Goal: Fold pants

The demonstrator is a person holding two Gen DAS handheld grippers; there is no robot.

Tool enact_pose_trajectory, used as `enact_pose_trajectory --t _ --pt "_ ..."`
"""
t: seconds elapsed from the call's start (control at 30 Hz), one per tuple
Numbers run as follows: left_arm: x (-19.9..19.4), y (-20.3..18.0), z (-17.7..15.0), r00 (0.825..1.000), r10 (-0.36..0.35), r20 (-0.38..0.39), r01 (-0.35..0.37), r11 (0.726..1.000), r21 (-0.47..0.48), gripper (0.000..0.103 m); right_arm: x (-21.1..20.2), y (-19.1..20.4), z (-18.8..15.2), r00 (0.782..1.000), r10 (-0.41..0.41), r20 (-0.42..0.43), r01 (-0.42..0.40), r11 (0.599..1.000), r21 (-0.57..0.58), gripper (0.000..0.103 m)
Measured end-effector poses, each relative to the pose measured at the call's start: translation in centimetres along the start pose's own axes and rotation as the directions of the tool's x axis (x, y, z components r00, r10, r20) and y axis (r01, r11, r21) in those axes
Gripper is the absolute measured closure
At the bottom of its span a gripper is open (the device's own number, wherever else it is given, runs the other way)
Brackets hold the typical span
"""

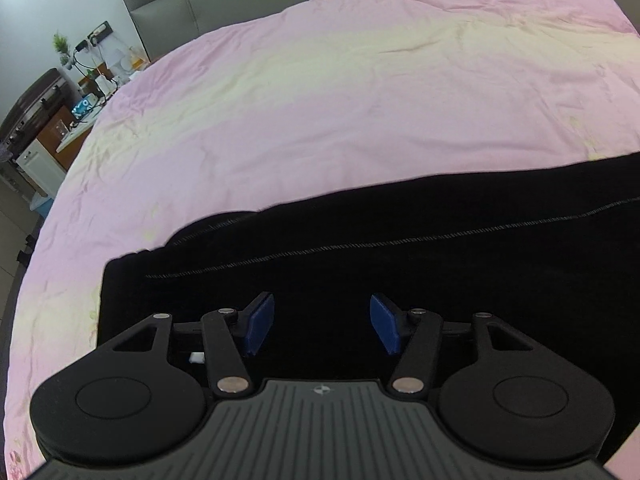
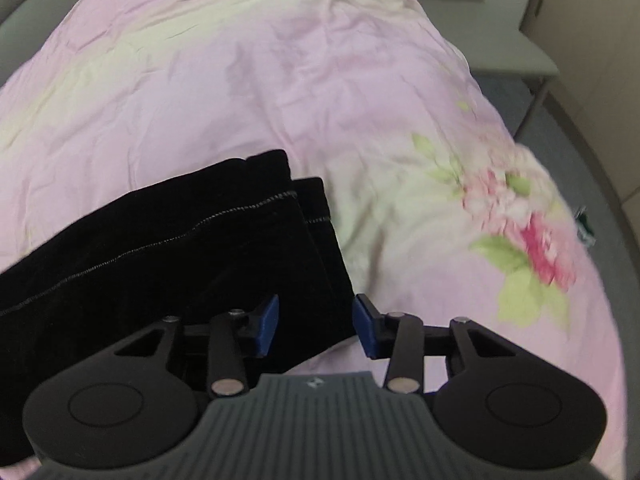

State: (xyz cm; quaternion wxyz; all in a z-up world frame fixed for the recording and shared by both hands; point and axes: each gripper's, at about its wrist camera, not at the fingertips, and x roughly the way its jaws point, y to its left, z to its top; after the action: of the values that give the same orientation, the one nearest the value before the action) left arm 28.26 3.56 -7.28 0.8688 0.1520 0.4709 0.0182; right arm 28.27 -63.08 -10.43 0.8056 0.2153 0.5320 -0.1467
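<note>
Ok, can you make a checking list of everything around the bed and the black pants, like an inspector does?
Surface: pink floral bedspread, wrinkled, covering the bed.
Job's things: black pants with a pale stitched side seam, lying flat; both leg ends overlap unevenly.
Clutter: nothing seen on the bedspread besides the pants.
Grippers: left gripper open above the pants, blue-padded fingers apart; right gripper open over the leg ends' edge, holding nothing.
Cables: dark cords and a power strip by the wall, off the bed.
Surroundings: grey padded headboard; cluttered wooden bedside cabinet with a small green plant; grey floor.
</note>
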Motion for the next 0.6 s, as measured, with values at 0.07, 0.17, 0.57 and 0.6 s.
enact_pose_trajectory --t 0.07,0.17,0.57,0.6 --pt "-0.4 -1.2 -1.0 1.0 -0.008 -0.013 0.008 1.0 -0.013 0.037 0.8 -1.6 -0.6 0.997 0.081 0.018 -0.083 0.988 0.132 0.07" --pt "-1.3 -2.3 -2.1 0.999 -0.033 -0.032 0.031 0.999 -0.037 0.037 2.2 -2.9 -1.1 0.988 0.146 0.042 -0.152 0.954 0.259 0.074" --pt "-3.4 3.2 -5.7 0.998 0.035 -0.05 -0.043 0.986 -0.162 0.037 2.1 -0.6 -1.7 0.995 -0.038 0.091 0.035 0.999 0.042 0.09" --pt "-3.5 4.2 -6.0 0.998 0.044 -0.046 -0.051 0.983 -0.177 0.037 2.3 0.0 -1.6 0.994 -0.062 0.094 0.061 0.998 0.011 0.088"
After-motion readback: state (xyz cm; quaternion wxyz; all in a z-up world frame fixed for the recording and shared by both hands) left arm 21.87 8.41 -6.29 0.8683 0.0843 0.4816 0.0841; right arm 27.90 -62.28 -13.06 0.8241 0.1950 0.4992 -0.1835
